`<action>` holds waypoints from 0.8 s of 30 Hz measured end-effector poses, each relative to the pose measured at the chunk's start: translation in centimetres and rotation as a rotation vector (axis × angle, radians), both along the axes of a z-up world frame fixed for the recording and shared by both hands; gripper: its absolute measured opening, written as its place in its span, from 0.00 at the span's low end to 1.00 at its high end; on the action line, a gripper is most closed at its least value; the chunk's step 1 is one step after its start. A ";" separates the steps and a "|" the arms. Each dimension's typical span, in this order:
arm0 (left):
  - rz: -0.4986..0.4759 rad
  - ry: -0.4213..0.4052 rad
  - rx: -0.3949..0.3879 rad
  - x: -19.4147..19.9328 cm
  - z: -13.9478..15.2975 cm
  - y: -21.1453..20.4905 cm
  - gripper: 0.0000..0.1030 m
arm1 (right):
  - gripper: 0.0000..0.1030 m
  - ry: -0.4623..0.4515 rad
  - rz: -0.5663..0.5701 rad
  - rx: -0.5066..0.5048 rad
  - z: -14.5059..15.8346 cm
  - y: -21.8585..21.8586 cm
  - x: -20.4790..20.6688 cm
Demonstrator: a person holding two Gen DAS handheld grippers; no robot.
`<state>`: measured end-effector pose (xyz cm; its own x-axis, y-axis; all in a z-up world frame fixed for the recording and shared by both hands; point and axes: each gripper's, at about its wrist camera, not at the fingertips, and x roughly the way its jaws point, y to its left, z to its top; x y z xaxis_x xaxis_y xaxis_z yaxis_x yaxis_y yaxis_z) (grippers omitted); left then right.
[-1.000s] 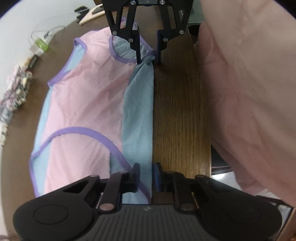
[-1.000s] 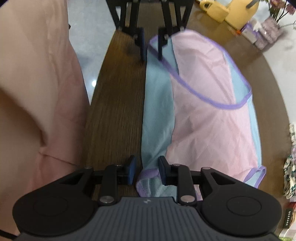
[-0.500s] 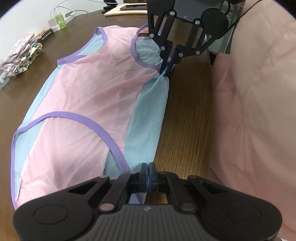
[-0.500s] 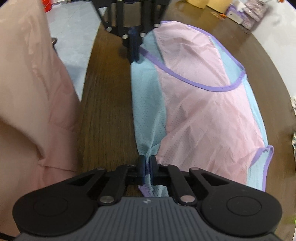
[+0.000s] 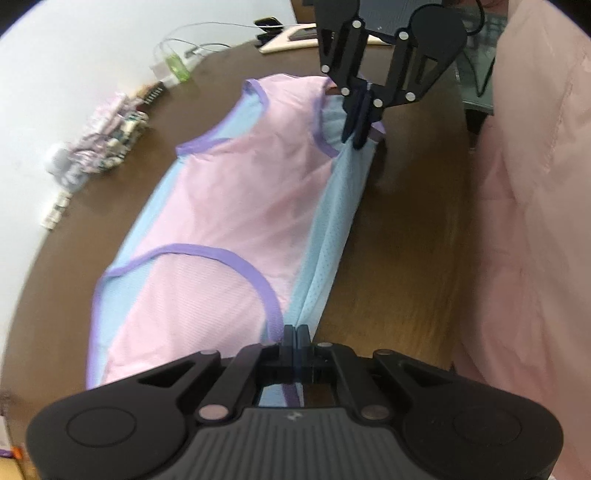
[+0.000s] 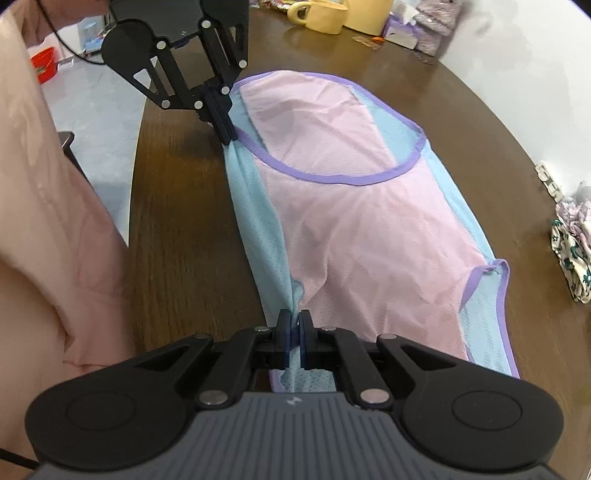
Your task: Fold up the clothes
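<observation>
Yellow mug stands on wooden table.

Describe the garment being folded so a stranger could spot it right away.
On the dark wooden table lies a sleeveless mesh top, spread flat. It is pink with light blue side panels and purple trim, unlike the small floral cloth at the table's edge.

A pink and light-blue sleeveless top with purple trim is spread on the dark wooden surface. Its blue near edge is pinched by the closed left tool at the bottom and by the closed right tool at the top. Pink fabric is seen at the right.
</observation>
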<state>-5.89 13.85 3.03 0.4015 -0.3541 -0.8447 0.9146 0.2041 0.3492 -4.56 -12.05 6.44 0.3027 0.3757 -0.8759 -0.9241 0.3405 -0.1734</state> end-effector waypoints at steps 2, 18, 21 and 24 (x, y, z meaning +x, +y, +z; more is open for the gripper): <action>0.005 -0.059 0.014 -0.5 0.2 -0.2 0.00 | 0.04 0.003 -0.007 0.019 0.3 -0.2 0.1; 0.156 -0.213 0.067 9.2 0.2 -4.2 0.00 | 0.04 -0.076 -0.031 0.003 0.6 -1.6 10.9; 0.175 -0.163 0.056 10.4 -0.3 -4.1 0.00 | 0.04 -0.044 -0.025 -0.002 -1.4 -1.6 12.3; 0.196 -0.137 0.044 11.1 -0.5 -3.7 0.00 | 0.04 -0.026 -0.023 0.011 -2.3 -1.9 13.2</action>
